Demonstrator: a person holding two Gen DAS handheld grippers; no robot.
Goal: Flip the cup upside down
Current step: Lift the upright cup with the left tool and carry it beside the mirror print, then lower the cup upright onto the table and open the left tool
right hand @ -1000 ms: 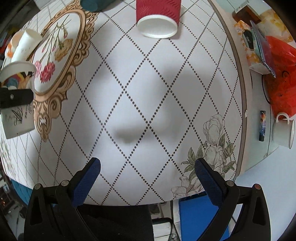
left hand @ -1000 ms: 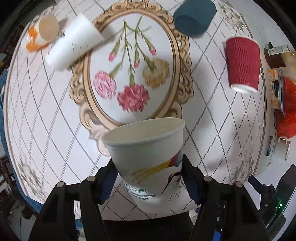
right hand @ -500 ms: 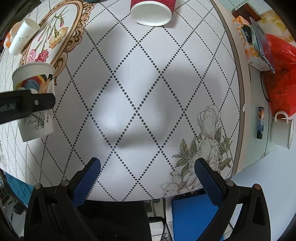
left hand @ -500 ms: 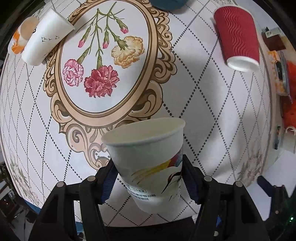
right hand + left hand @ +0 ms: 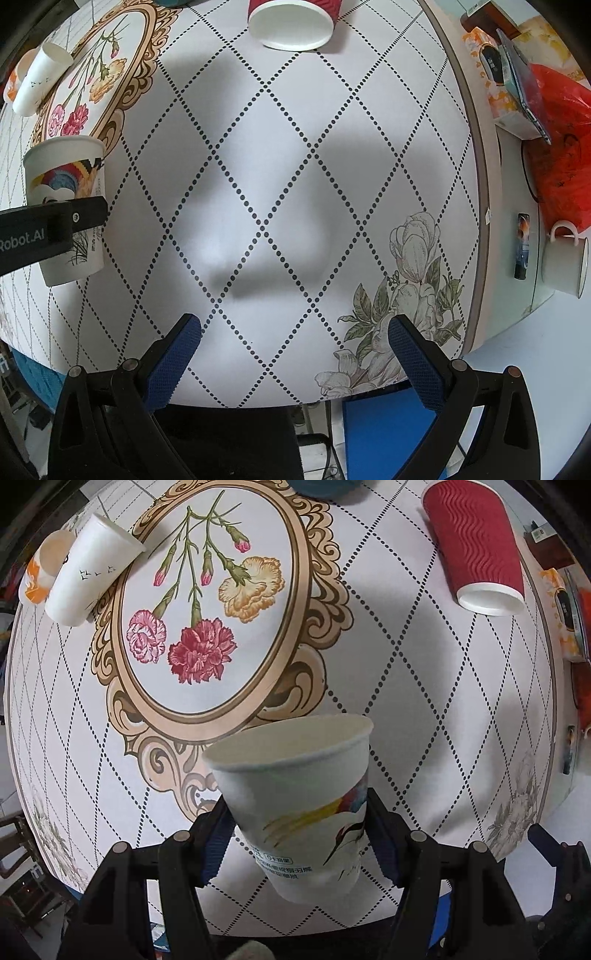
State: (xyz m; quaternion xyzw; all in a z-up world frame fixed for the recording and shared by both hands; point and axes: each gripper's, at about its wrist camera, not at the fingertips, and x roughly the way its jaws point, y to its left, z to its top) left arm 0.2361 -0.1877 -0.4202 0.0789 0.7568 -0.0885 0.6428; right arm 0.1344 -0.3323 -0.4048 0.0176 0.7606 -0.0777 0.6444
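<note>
My left gripper [image 5: 295, 823] is shut on a white paper cup [image 5: 299, 797] with a colourful bird print. The cup stands mouth up, slightly tilted, held above the near part of the table. In the right wrist view the same cup [image 5: 66, 177] shows at the left with the left gripper's finger [image 5: 51, 229] across it. My right gripper [image 5: 293, 332] is open and empty, hovering over the table's near right part.
A red ribbed cup [image 5: 476, 550] stands upside down at the far right. A white cup [image 5: 88, 576] and an orange-print cup [image 5: 37, 572] stand at the far left, a teal cup [image 5: 325, 487] at the far edge. A mug [image 5: 565, 262] and red bag [image 5: 557, 147] sit beyond the table's right edge.
The left gripper has drawn back toward the near edge and risen with the cup; the cup's grip and tilt are unchanged. The right gripper stays open, shifting slightly.
</note>
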